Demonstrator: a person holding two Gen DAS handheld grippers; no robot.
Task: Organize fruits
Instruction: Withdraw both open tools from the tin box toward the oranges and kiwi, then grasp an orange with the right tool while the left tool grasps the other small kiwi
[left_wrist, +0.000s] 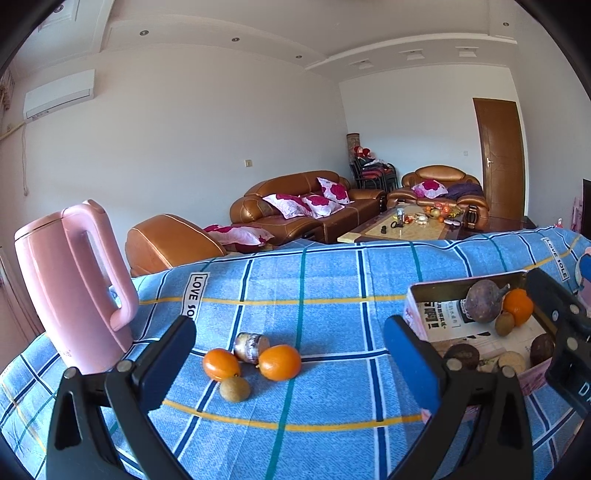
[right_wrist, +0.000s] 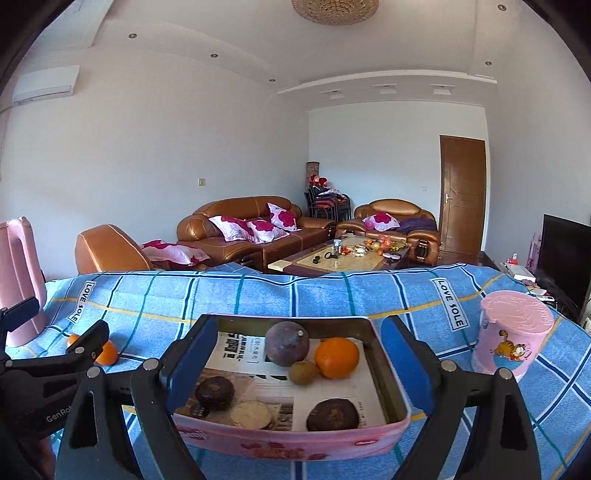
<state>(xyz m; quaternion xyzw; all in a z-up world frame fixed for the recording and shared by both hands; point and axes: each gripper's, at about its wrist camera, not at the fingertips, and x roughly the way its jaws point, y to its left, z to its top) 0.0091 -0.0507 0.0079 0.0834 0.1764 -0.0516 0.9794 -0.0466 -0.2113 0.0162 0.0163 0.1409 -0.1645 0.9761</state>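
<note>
1. Far left: pink kettle (left_wrist: 70, 284) stands upright on the blue checked cloth of the tabletop (left_wrist: 332, 280), handle facing the loose fruit.
2. Left claw (left_wrist: 290, 363): jaws wide apart, nothing held. It points at the loose group, which sits in the gap as seen from the left wrist view but ahead of the tips, untouched.
3. Loose group: left orange (left_wrist: 221, 364), right orange (left_wrist: 279, 362), a kiwi (left_wrist: 235, 388) just in front of them, a small metal can (left_wrist: 250, 346) on its side behind, touching or nearly touching both oranges.
4. Axes: left orange's long axis runs diagonally, upper-left to lower-right. Right orange lies roughly across the view. The can's open-looking end faces right.
5. Risk: all four crowd together. Closing on one likely bumps a neighbour; round fruit rolls on the cloth, possibly toward the edge. The can may get caught by mistake.
6. Right claw (right_wrist: 297, 369): wide apart, empty, straddling the pink tray (right_wrist: 291, 437) from above/behind.
7. Tray already has an orange (right_wrist: 336, 357), kiwi (right_wrist: 303, 372), a dark round fruit (right_wrist: 287, 343), plus flat dark cakes. Dropping fruit in hard could bounce it out.
8. Far right: pink lidded tub (right_wrist: 511, 339), clear of the action.
</note>
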